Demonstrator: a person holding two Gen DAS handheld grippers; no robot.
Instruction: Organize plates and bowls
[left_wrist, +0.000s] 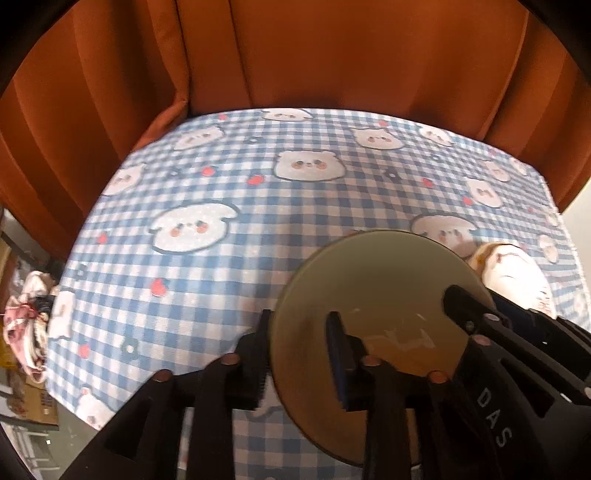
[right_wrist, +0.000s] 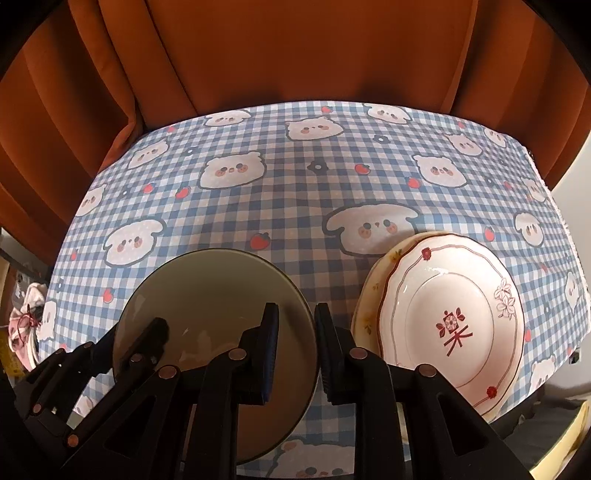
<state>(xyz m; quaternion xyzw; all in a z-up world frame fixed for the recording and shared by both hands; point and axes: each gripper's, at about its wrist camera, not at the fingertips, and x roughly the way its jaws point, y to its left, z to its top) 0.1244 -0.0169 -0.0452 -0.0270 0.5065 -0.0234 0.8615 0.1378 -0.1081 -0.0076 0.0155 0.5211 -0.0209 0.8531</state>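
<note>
The far half of the checked tablecloth (right_wrist: 280, 192) lies bare, open room right up to the rust-orange curtain (right_wrist: 295, 55) that walls off the back and left. Nearer, the olive-green plate (right_wrist: 207, 291) fills the middle, and the white flowered plate (right_wrist: 454, 317), stacked on another, blocks the right side. Only a narrow strip of cloth separates the two.

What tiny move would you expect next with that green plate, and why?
Probably lift the left gripper back off the rim of the green plate. The plate looks to lie flat on the checked tablecloth, and the left gripper's jaws stand wider than the rim between them, not pinching it. The right gripper straddles the opposite rim; whether it grips is unclear.
</note>
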